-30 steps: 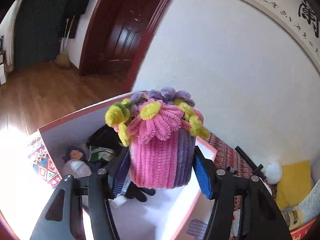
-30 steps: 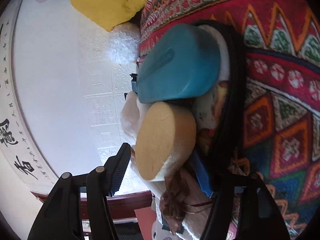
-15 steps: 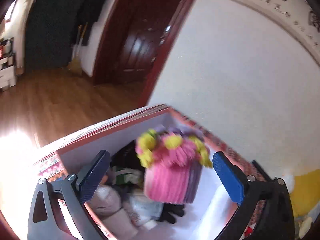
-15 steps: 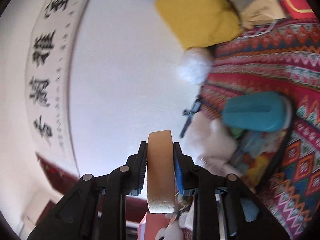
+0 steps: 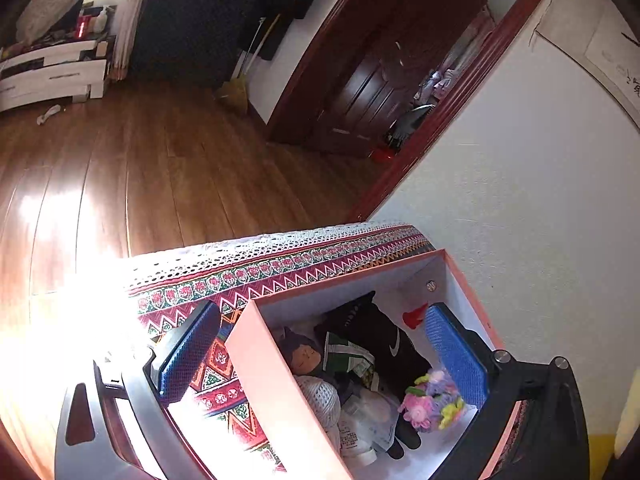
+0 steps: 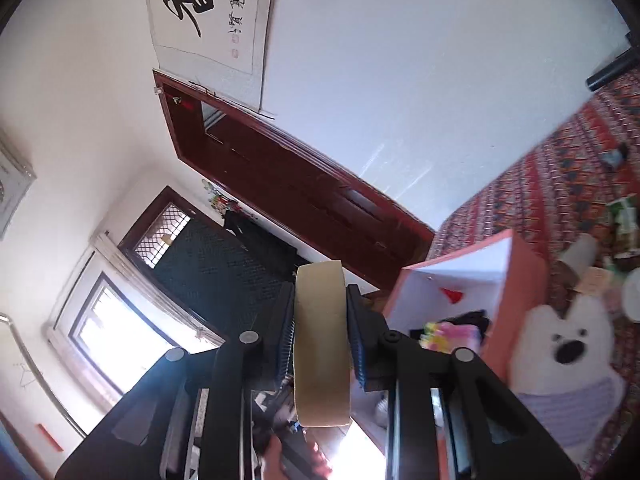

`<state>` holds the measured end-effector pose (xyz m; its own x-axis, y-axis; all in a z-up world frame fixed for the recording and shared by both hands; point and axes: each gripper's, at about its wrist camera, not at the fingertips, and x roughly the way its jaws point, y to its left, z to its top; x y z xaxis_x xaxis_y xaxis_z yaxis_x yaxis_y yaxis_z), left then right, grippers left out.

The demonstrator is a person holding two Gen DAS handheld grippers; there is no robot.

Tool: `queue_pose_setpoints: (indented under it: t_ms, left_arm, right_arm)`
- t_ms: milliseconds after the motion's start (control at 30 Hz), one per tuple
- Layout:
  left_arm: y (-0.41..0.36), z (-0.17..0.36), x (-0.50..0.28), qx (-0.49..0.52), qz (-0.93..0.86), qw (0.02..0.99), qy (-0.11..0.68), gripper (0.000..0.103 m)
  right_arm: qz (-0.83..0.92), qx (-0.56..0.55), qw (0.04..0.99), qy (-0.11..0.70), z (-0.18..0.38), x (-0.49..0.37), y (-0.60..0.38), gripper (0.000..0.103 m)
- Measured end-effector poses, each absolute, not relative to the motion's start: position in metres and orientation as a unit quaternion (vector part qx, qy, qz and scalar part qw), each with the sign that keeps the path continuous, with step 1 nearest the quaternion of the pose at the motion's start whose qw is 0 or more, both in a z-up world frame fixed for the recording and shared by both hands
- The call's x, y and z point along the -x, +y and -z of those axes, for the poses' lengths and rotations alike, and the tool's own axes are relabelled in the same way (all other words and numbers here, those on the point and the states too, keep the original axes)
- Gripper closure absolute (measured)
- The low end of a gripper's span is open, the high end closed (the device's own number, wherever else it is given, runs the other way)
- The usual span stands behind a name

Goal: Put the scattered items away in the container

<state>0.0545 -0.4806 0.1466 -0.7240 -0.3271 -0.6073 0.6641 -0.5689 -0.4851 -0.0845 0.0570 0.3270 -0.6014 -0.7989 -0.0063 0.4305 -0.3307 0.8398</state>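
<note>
The pink box (image 5: pixel 276 392) with a white inside stands on the patterned cloth. In it lie a black garment (image 5: pixel 384 340), a doll (image 5: pixel 306 358), a white yarn ball (image 5: pixel 320 396) and the pink pipe-cleaner flower pot (image 5: pixel 434 402). My left gripper (image 5: pixel 320 356) is wide open and holds nothing, one finger on each side of the box's near wall. My right gripper (image 6: pixel 320 344) holds a tan disc (image 6: pixel 320 344) edge-on in the air left of the box (image 6: pixel 520 280). Its jaws are opening, with the pads still against the disc.
A white plush bear (image 6: pixel 560 352) lies on the patterned cloth (image 6: pixel 560 184) beside the box, with small packets (image 6: pixel 624 216) further right. A white wall (image 5: pixel 520 200) runs behind the box. The cloth's lace edge (image 5: pixel 240 252) drops to a wooden floor (image 5: pixel 160 160).
My left gripper opened, the flower pot dropped into the box, and the gripper drew back. My right gripper shut on the tan disc, lifted it off the cloth and swung toward the box.
</note>
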Motion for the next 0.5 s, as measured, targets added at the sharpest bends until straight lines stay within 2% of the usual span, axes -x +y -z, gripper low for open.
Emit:
queue_pose_setpoints:
  t_ms: [33, 67, 133, 200, 333, 500]
  left_arm:
    - [-0.485, -0.148, -0.049, -0.231, 0.856, 0.292, 0.357, 0.000]
    - [-0.487, -0.150, -0.048, -0.231, 0.858, 0.293, 0.353, 0.000]
    - [-0.490, -0.151, -0.047, -0.232, 0.861, 0.288, 0.350, 0.000]
    - [-0.493, -0.151, -0.047, -0.231, 0.861, 0.287, 0.352, 0.000]
    - [-0.487, -0.151, -0.045, -0.231, 0.863, 0.281, 0.352, 0.000]
    - [-0.435, -0.163, -0.028, -0.244, 0.885, 0.259, 0.300, 0.000]
  right_arm:
    - [0.783, -0.226, 0.391, -0.427, -0.328, 0.107, 0.035, 0.055]
    - [0.777, -0.253, 0.385, -0.428, -0.324, 0.125, 0.017, 0.005]
    - [0.753, -0.329, 0.357, -0.443, -0.302, 0.145, -0.004, 0.009]
    - [0.715, -0.369, 0.371, -0.464, -0.274, 0.144, -0.004, 0.014]
    - [0.761, -0.361, 0.355, -0.407, -0.242, 0.099, 0.049, 0.015]
    - [0.824, -0.323, 0.273, -0.377, -0.218, 0.037, 0.161, 0.015]
